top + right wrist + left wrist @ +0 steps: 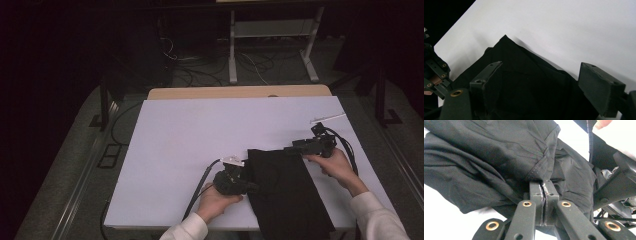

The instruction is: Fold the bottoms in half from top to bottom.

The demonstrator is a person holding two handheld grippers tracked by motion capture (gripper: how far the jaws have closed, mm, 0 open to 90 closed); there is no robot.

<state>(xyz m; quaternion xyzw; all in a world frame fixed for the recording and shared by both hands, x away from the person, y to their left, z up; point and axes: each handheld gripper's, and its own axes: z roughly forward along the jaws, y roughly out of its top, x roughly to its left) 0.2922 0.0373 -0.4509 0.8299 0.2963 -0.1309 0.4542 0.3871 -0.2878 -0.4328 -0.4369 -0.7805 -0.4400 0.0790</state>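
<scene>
My left claw [543, 195] pinched the cloth's [285, 195] edge near the surface's [190, 130] front; my right claw [539, 85] hung spread over its far corner, not gripping, so folding was barely begun.

A black, thin woven-fabric garment [285, 192] lies folded into a long slab on the white table top, near its front right, its near end hanging past the front edge. Its left edge is bunched and creased, with a stitched hem [541, 162] showing.
</scene>
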